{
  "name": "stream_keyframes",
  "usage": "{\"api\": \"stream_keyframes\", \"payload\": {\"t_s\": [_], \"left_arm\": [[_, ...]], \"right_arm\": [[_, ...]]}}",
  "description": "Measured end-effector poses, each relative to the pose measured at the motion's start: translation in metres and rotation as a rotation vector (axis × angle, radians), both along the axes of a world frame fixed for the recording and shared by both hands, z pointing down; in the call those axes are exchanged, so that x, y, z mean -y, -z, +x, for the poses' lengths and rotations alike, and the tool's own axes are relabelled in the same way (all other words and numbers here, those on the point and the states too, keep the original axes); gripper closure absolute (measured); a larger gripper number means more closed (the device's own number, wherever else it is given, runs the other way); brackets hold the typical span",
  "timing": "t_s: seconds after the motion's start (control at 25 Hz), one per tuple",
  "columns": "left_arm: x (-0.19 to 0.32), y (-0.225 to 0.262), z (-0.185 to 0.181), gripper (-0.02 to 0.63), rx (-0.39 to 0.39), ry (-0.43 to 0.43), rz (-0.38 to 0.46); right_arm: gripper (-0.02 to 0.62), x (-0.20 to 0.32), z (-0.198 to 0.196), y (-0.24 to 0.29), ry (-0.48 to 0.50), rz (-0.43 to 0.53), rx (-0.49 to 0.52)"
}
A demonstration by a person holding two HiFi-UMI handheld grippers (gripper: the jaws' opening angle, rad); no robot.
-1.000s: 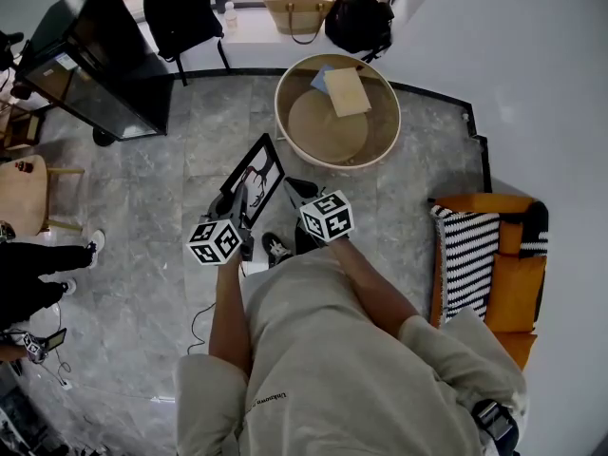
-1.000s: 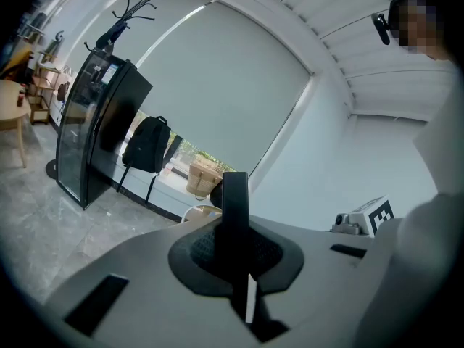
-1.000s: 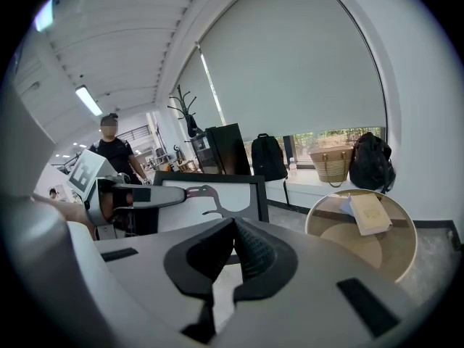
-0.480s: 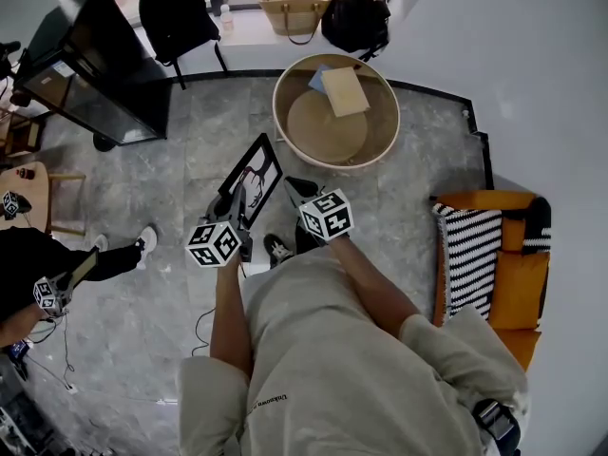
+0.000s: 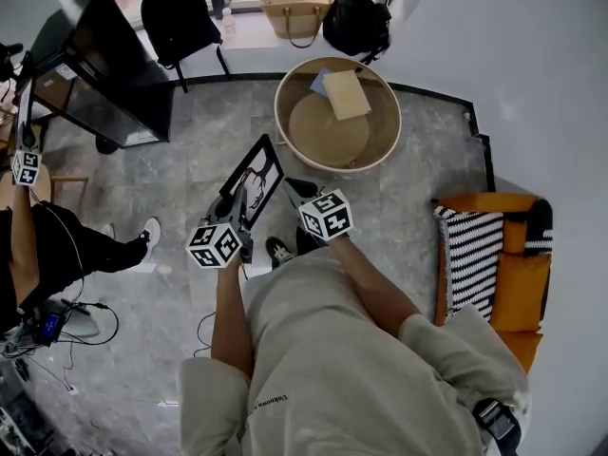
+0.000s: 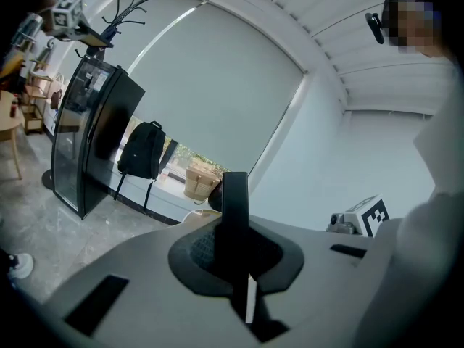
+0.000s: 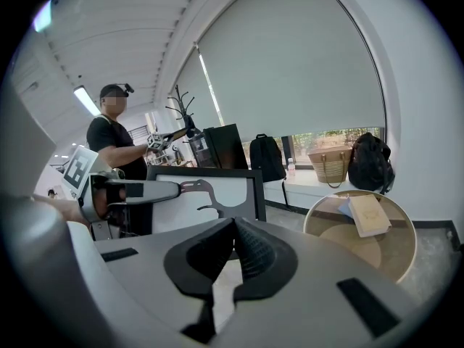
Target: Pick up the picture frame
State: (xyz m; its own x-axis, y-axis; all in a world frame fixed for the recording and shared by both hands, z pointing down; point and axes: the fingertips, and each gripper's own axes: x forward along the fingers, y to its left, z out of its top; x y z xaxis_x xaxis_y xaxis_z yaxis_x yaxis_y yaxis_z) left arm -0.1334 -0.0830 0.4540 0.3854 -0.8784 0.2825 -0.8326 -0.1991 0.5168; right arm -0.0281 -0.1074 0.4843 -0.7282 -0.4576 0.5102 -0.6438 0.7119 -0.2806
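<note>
The picture frame, black with a white print, stands tilted off the floor in the head view. My left gripper is shut on its near left edge. In the left gripper view that black edge runs upright between the pads of the left gripper. My right gripper is shut just beside the frame's lower right corner. In the right gripper view its pads meet with nothing seen between them, and the frame stands beyond, its bottom edge hidden behind the right gripper.
A round low table with a book stands ahead. A black cabinet is at the far left, and bags sit by the window. An orange sofa with a striped cushion is to the right. Another person stands at the left.
Both my grippers and the frame have stayed where they were. The person at the left has stepped closer and lifted an arm that holds a marker cube.
</note>
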Motion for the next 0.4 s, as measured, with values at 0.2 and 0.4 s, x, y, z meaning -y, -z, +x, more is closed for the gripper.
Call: {"api": "stream_keyframes", "payload": {"t_s": [0.2,0.4], "left_arm": [[-0.0001,0.0017,-0.0042,0.580,-0.001,0.000,0.002],[-0.0001,0.0012,-0.0018,0.580,-0.006,-0.006,0.003]], "right_arm": [[0.561,0.0002,-0.0037,0.0014,0.000,0.000,-0.001],[0.561,0.0000,-0.0025,0.0007,0.000,0.000,-0.003]]}}
